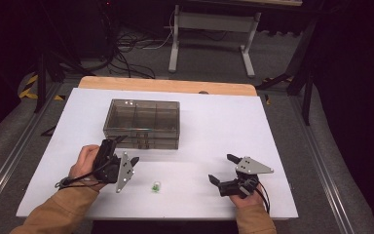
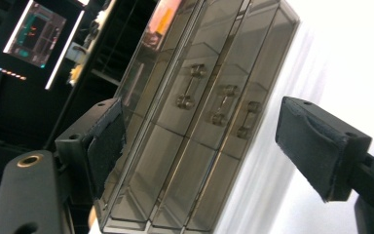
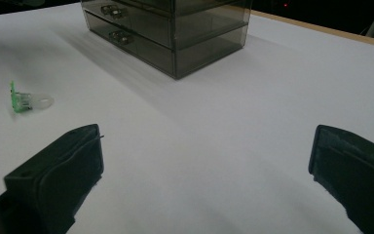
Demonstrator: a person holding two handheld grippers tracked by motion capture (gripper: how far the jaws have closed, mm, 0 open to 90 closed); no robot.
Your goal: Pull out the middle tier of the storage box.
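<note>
- Left gripper view: left gripper (image 2: 199, 146) rolled sideways, jaws wide apart, nothing gripped, aimed at the drawer fronts of the smoky drawer box (image 2: 195, 112); small handles (image 2: 191, 87) visible here, too small to tell in the high view.
- High view: box (image 1: 142, 122) mid-table, long axis across the table, fronts toward the person; contents cannot be told.
- Right gripper view: right gripper (image 3: 204, 175) gaping, empty, over the white table (image 3: 214, 126); green clip (image 3: 24, 101) lying apart.

High view looks down from above; both gripper views sit low, sharing the drawer box (image 1: 141, 123) (image 2: 195, 126) (image 3: 170, 29).
</note>
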